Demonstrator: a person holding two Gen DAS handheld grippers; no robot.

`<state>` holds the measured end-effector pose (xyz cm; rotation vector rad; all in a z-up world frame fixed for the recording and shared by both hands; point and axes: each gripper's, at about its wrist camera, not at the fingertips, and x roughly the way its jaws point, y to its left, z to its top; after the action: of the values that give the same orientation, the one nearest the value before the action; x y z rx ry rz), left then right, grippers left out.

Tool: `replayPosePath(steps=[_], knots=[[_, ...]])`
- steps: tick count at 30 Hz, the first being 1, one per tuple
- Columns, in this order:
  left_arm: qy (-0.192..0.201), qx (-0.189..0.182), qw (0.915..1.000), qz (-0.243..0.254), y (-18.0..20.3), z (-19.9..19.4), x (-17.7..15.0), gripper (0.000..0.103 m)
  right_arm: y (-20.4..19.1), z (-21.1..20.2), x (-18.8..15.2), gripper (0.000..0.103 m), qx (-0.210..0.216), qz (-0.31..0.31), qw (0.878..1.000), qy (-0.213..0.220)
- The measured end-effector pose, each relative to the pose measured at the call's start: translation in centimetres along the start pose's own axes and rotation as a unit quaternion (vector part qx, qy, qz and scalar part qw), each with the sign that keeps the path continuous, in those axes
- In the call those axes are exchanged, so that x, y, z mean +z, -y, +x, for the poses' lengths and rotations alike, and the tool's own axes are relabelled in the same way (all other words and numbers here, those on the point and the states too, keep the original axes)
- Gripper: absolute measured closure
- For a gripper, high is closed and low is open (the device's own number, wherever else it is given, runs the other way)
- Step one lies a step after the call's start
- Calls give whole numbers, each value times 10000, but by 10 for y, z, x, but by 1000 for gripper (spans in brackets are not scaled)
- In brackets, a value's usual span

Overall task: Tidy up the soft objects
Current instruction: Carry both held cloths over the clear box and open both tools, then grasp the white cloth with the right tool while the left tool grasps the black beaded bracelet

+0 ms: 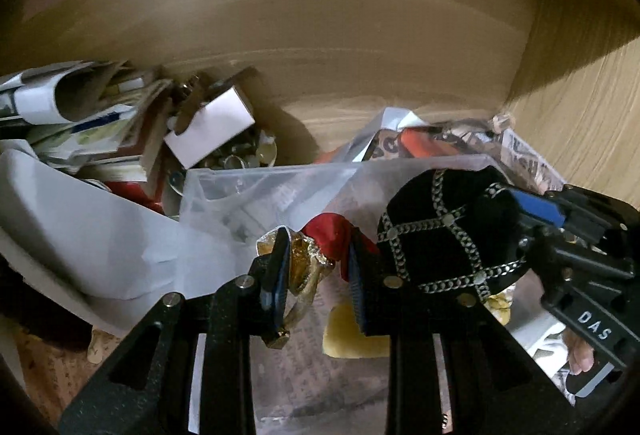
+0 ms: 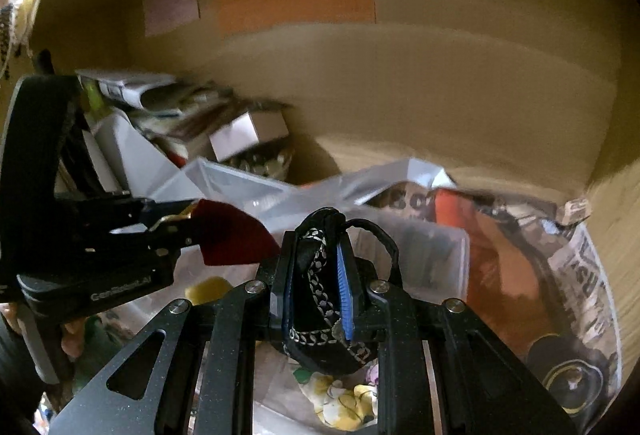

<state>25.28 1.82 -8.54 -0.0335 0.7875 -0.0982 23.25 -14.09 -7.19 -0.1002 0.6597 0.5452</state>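
Since both soft bits hang over the clear plastic bin (image 2: 420,251), the right gripper (image 2: 316,299) clamps the black chain-trimmed pouch (image 2: 320,271) while the left gripper (image 1: 316,275) pinches the red-and-gold fabric piece (image 1: 326,235), probably keeping them out of the clutter.

Black chain-trimmed pouch (image 2: 320,299) pinched upright, red-gold cloth (image 1: 320,247) held beside

Pouch (image 1: 440,235) right of cloth (image 1: 332,235); papers (image 1: 80,123) far left, behind.

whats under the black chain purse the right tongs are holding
Below the black chain purse, held in the right tongs, a yellow flowered cloth lies in a clear plastic bag. The purse and tongs cover the rest of the bag's contents.
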Motion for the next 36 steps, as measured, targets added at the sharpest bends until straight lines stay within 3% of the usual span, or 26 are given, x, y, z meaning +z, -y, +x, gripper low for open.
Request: replayPosePath(steps=[4,6,8,10,12,16,25,28,33,36], knots=[[-127,55,9998,105,4,5,-2,76,2,10,-3,84,-141,-11,9996,-235],[-194,54,9997,118,4,7,-3,67,3,10,-3,79,-164,-11,9995,-288],[-197,19,9997,114,4,3,-4,60,2,10,-3,61,-212,-32,9993,-319],[-178,48,9997,143,5,1,-5,53,3,8,-4,51,-237,-45,9993,-289],[-110,77,9998,164,6,-4,-6,44,2,5,-5,47,-282,-92,9992,-274],[2,48,9998,188,7,-17,-7,42,1,-3,-6,34,-273,-137,9992,-259],[522,79,9985,163,7,-68,-12,29,0,-51,-10,33,-281,-131,9992,248],[693,122,9974,181,8,-87,-19,22,-1,-71,-13,25,-283,-114,9984,483],[842,123,9962,173,9,-107,-35,12,-6,-96,-24,23,-336,-123,9964,775],[763,70,9969,184,12,-110,-46,11,-8,-102,-35,23,-348,-90,9963,778]])
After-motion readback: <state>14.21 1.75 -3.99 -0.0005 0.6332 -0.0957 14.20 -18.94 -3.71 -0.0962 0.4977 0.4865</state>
